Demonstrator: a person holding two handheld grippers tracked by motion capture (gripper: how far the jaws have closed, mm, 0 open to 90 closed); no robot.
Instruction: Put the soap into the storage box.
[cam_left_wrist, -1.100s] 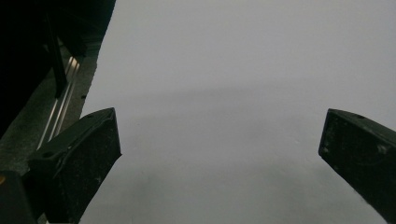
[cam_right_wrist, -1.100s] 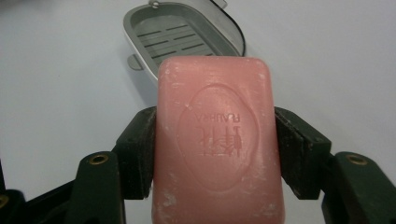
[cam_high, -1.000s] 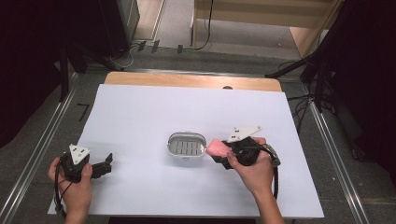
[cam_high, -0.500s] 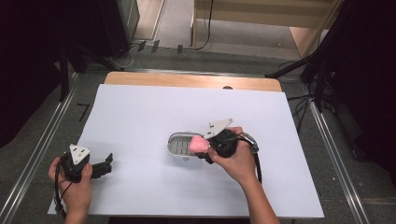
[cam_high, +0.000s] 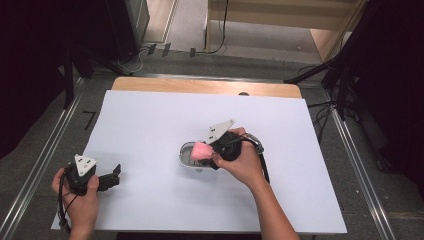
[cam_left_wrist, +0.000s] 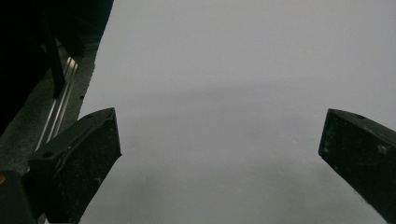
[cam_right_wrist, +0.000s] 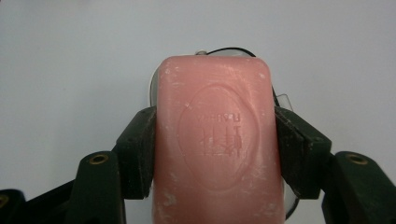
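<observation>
Nearest the bottom left of the high view, our left hand-held gripper (cam_high: 112, 178) rests on the white worktop (cam_high: 150, 120) with its jaws spread wide and nothing between them. Just right of the frame's centre, our right hand-held gripper (cam_high: 206, 155) is clamped on the pink soap bar (cam_high: 201, 150), its pads pressing both long sides, and the bar hangs over the oval soap dish (cam_high: 187, 156). To set it down well, we should keep the bar level, centre it over the dish, lower until it touches, then loosen the jaws. From the right gripper view the bar (cam_right_wrist: 215, 140) covers nearly all of the dish — just a sliver of rim (cam_right_wrist: 282, 100) peeks out — so we cannot tell whether soap and dish touch. The stamped lettering is too soft to read.
</observation>
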